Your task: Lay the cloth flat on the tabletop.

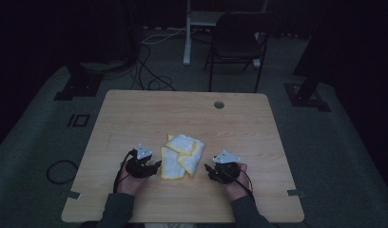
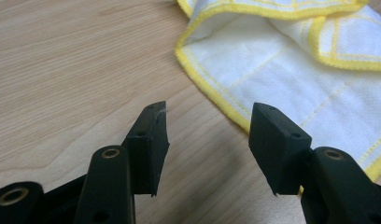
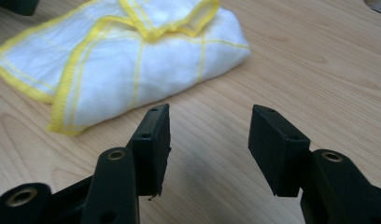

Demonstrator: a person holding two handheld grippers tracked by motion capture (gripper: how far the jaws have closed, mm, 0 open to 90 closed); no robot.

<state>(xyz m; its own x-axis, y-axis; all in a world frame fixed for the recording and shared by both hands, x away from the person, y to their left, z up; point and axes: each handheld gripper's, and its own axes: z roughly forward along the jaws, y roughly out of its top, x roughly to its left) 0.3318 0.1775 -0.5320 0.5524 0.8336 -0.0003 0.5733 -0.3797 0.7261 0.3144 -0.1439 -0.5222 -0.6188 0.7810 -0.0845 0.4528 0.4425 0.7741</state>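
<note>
Dim lab: bare wooden table (image 1: 135,114), floor cables (image 1: 144,71), folding chair (image 1: 235,45).

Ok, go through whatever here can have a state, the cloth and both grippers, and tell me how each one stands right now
Cloth: loosely folded and rumpled, lying on the table, held by neither gripper.
Left gripper: jaws open, nothing between them, just short of the cloth's yellow edge.
Right gripper: jaws open, nothing between them, bare wood below, cloth just ahead.
Folding chair: unfolded, standing beyond the table.

Dark room, folding chair (image 1: 236,43) behind table (image 1: 135,118)
</note>
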